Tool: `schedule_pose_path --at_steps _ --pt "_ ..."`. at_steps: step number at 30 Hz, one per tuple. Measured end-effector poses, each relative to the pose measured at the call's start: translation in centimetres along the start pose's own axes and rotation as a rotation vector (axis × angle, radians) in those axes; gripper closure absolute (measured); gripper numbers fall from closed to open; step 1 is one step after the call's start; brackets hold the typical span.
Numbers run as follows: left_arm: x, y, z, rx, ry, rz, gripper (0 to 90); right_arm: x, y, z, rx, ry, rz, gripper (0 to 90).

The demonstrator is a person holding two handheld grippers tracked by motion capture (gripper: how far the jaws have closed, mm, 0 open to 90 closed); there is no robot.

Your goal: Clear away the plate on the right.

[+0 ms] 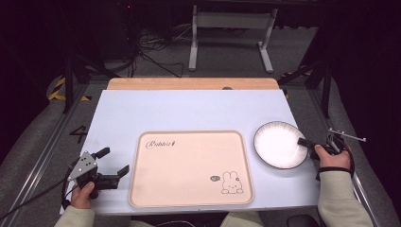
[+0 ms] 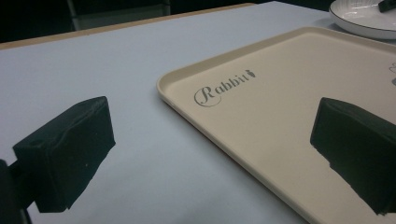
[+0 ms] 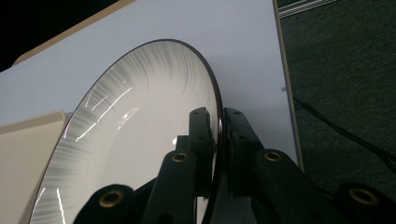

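**At the right edge of the table: plate pinched by its rim**

At the rim of the plate (image 3: 140, 140), the right gripper (image 3: 219, 140) is clamped shut, with one jaw inside the rim and one outside, so the thin dark edge is squeezed between the pads. In the high view the plate (image 1: 279, 144) is seen on the pale table (image 1: 189, 109), just right of the beige tray (image 1: 189, 198) with the rabbit print, close to the table's right edge.

The plate is judged to be glazed ceramic: stiff, fairly heavy for a one-edge grip, slick, and breakable if dropped. A rim hold like this is probably the only sensible one, but sagging or slipping should be expected once it's lifted, so a slow, level carry is called for.

Further out, the left gripper (image 1: 109, 165) is held wide open with nothing between its jaws, parked by the tray's left edge (image 2: 187, 121).
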State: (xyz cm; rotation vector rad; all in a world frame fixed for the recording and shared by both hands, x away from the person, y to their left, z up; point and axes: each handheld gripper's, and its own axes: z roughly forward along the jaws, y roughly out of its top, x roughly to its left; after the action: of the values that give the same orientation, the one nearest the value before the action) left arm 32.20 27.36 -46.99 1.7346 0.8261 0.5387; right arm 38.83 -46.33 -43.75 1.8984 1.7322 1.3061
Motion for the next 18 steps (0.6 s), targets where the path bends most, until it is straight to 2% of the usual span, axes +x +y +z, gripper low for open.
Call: schedule_pose_path --at_steps 10,18 --pt "0.0 0.0 0.0 0.0 -0.001 -0.001 0.3 1.0 0.4 -0.4 -0.053 0.018 -0.007 85.0" --pt "0.0 0.0 0.0 0.0 -0.001 0.0 0.3 2.4 1.0 -1.0 -0.068 0.013 -0.056 84.2"
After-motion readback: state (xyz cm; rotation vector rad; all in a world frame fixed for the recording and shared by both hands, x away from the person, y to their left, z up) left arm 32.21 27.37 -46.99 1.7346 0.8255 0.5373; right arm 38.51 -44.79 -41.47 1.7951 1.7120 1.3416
